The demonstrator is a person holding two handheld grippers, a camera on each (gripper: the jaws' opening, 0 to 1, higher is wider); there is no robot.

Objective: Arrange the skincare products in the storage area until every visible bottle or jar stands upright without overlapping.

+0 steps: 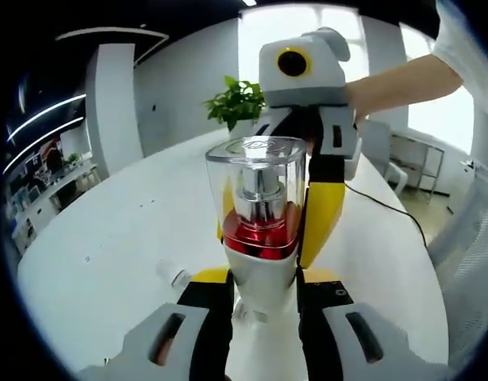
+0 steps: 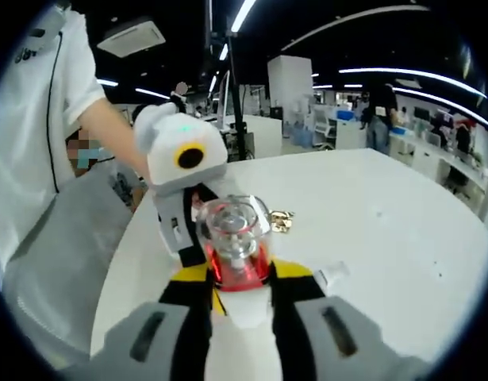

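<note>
A single skincare bottle (image 1: 259, 214) with a white body, a red band and a clear square cap over a silver pump is held above the white table (image 1: 109, 262), clamped from both sides. The left gripper (image 1: 263, 305) has its jaws closed narrow on the white lower body; the right gripper (image 2: 237, 298) grips the same bottle (image 2: 234, 246) near its red section. A small white tube (image 2: 332, 275) lies on the table just beside them

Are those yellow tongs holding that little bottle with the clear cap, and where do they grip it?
Yes. Both tongs clamp the bottle from opposite sides: the left tongs and the right tongs each grip its white lower body, below the red band.
</note>
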